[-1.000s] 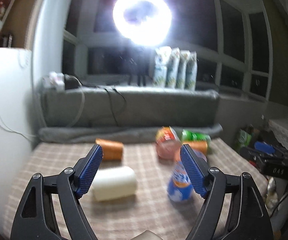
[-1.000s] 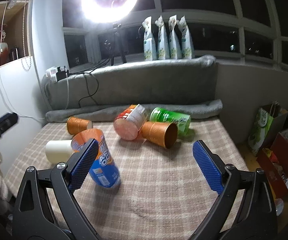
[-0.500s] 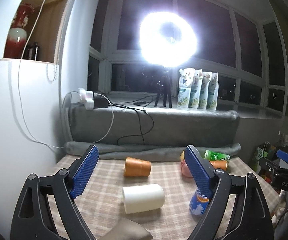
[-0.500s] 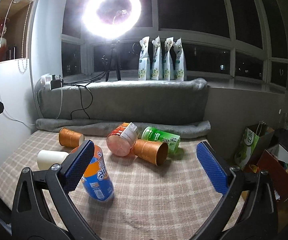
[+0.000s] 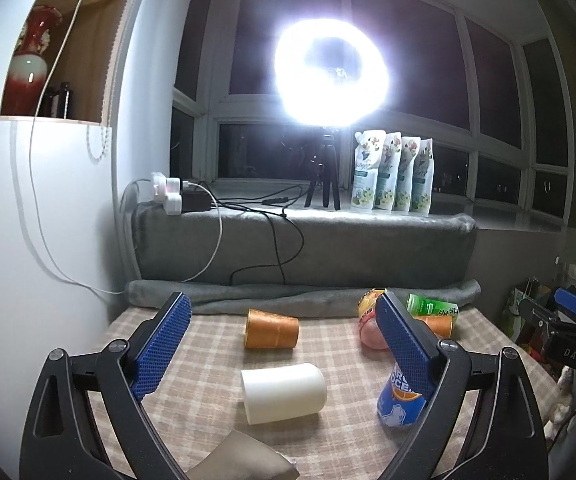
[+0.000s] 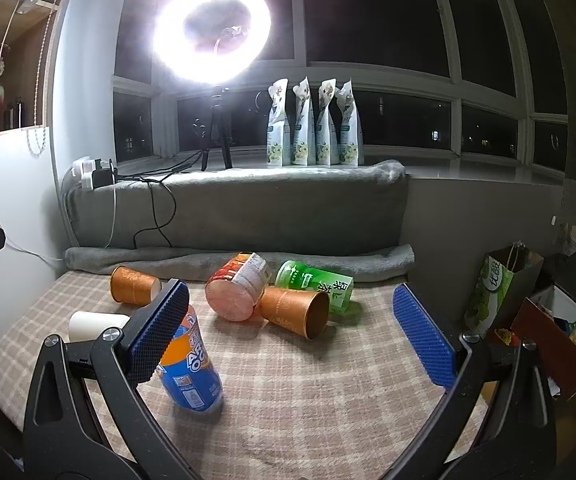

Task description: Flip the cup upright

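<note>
A white cup [image 5: 284, 392] lies on its side on the checked cloth [image 5: 216, 344], in front of my open, empty left gripper [image 5: 284, 348]. It also shows in the right wrist view [image 6: 92, 324]. Two orange cups lie on their sides: one at the back left [image 5: 272, 329] [image 6: 134, 291], one mid-table [image 6: 293, 311]. A blue and orange cup [image 6: 190, 372] [image 5: 399, 396] stands upside down. My right gripper [image 6: 291, 340] is open and empty above the cloth's front.
A red-labelled tub [image 6: 238, 286] and a green carton [image 6: 315, 286] lie on their sides at the back. A grey blanket [image 6: 240, 216] covers the ledge behind. A ring light [image 6: 212, 28] glares above. Bags and boxes [image 6: 527, 312] stand off the right edge.
My left gripper has pulled back and tilted up, so the cups look farther and lower. My right gripper has drawn back slightly. No cup has moved.
</note>
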